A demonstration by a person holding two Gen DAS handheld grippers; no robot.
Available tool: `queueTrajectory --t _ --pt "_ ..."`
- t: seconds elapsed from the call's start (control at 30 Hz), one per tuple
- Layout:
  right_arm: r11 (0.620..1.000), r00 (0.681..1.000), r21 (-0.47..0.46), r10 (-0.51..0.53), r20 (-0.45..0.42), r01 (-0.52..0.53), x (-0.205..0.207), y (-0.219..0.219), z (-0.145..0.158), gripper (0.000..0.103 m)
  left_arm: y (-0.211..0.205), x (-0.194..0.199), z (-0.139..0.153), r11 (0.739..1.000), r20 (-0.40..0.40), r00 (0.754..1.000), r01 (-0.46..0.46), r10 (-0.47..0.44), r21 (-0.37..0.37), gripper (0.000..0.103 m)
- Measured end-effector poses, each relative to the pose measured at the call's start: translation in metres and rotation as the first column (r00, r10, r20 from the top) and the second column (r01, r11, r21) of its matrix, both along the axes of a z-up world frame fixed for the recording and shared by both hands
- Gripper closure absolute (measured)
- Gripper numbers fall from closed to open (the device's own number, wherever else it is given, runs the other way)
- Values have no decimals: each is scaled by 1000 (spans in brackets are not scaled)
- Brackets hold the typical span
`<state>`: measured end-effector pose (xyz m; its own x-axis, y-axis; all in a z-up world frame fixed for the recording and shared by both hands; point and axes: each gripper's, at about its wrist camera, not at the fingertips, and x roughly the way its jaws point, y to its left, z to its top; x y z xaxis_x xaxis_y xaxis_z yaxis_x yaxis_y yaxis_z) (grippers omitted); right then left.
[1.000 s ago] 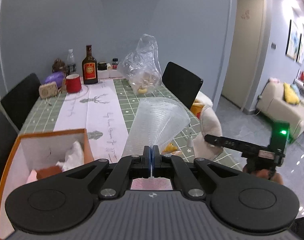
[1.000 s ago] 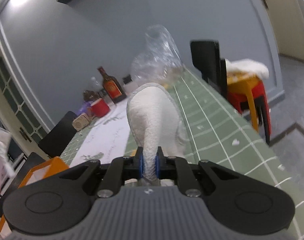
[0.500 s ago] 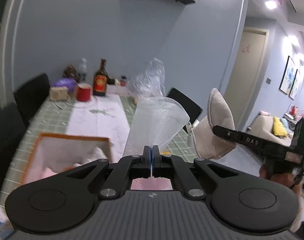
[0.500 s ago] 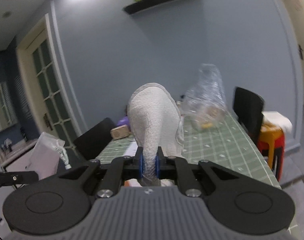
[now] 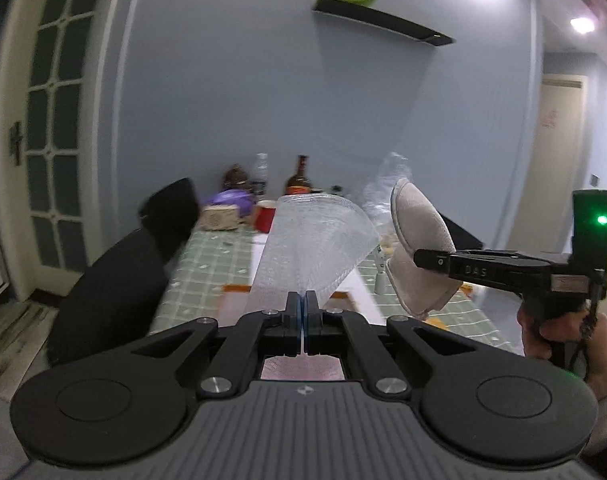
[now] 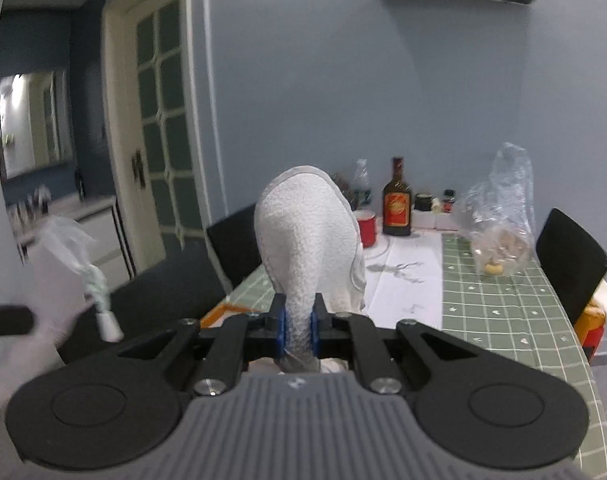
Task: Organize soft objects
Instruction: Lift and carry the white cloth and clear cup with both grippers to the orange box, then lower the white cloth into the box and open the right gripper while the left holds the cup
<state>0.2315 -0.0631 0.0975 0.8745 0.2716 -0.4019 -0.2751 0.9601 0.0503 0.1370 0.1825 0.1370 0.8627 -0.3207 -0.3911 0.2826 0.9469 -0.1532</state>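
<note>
The only text that can be read is the group of letters "DAS", in pale capitals on the black side of the right claw (image 5: 419,258), seen from the left wrist camera; a small round mark stands just before these letters. The brown bottle (image 6: 396,204) on the counter (image 6: 499,304) carries a red and orange label, but its words are too small and blurred to read. The white runner (image 6: 407,280) on the counter has dark printed marks, and these cannot be read either. A small emblem sits on each grey claw body, without letters.
</note>
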Motion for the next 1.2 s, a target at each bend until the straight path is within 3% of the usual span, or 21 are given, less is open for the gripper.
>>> queueTrajectory --t 0.13,0.27,0.37,0.47,0.57,0.67,0.73,0.83,0.9,0.97,1.03,1.2 --pt "996 998 -82 36 -51 -40 29 32 -13 93 29 12 -9 998 -69 998 -18 14 -56 102" --pt "978 995 -210 -5 -102 -17 67 64 -41 93 46 18 -18 998 -86 996 -35 30 -59 102" --pt "959 987 -274 28 -157 -70 86 90 -64 93 55 18 -26 998 -106 994 -36 31 -46 102" --pt "914 982 -386 55 -183 -123 100 119 -89 93 63 19 -34 998 -114 993 -48 45 -31 102" --pt "838 979 -524 55 -195 -151 113 150 -117 93 68 24 -40 998 -133 990 -59 56 -22 102" --pt "787 963 -580 67 -263 -213 127 166 -141 93 75 30 -47 997 -156 986 -67 62 -24 102" --pt "769 956 -592 82 -282 -241 134 173 -149 93 77 33 -51 997 -167 984 -71 66 -24 102" --pt "771 954 -586 94 -284 -250 141 181 -152 92 78 37 -54 997 -179 981 -77 72 -20 102" --pt "775 954 -580 101 -281 -253 143 183 -152 88 78 37 -55 997 -183 980 -79 75 -16 102" --pt "781 959 -575 104 -265 -244 142 183 -151 55 77 37 -54 997 -182 980 -81 77 -13 102" --pt "786 960 -565 128 -248 -251 135 182 -149 40 76 37 -54 996 -182 980 -82 77 -19 102" --pt "791 974 -569 162 -161 -225 111 171 -130 21 67 33 -48 997 -174 982 -76 73 -10 102"
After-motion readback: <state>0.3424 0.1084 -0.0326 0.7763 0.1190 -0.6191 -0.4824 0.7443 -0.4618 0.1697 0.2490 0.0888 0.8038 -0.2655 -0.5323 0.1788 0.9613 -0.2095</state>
